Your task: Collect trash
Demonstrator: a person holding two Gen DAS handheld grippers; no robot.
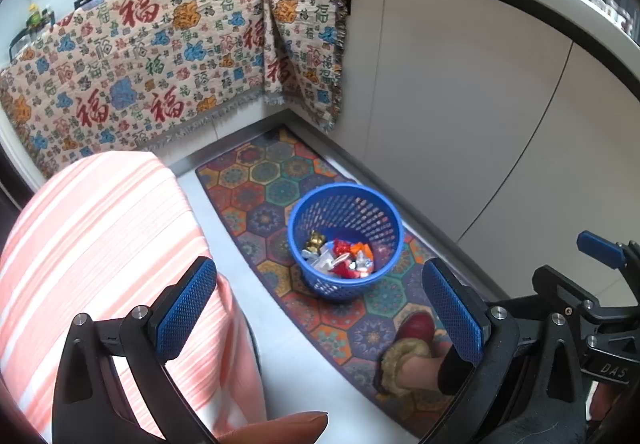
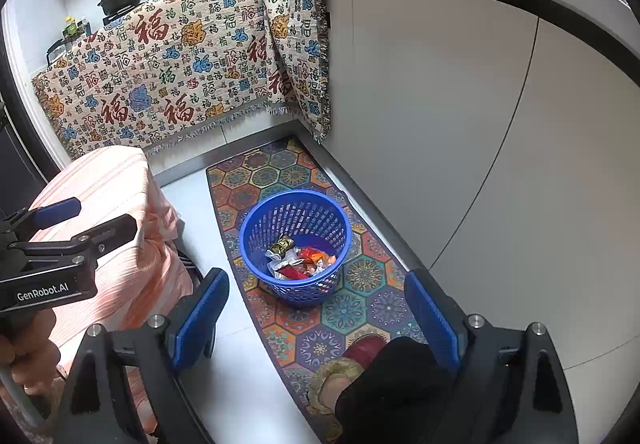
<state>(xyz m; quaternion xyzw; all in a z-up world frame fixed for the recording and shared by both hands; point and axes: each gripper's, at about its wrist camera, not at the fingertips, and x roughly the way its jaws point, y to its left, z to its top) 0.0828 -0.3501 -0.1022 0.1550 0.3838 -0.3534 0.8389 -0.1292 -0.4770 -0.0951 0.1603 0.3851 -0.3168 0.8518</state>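
A blue mesh basket (image 1: 340,288) (image 2: 296,290) stands on the patterned floor mat, with several crumpled wrappers (image 1: 340,258) (image 2: 298,260) in red, orange, silver and gold lying at its bottom. My left gripper (image 1: 320,310) hovers above and in front of it, jaws wide open with nothing between them. My right gripper (image 2: 316,314) hangs beside it, equally wide open and empty, also short of the basket. Each gripper shows in the other's view: the right gripper (image 1: 576,264) at the right edge, the left gripper (image 2: 86,222) at the left edge.
An orange-and-white striped cloth (image 1: 100,244) (image 2: 108,204) covers something bulky left of the mat (image 1: 260,180) (image 2: 360,308). A foot in a red slipper (image 1: 414,328) (image 2: 362,350) rests on the mat. White cabinets (image 1: 460,104) line the right; a patterned blanket (image 1: 140,64) hangs behind.
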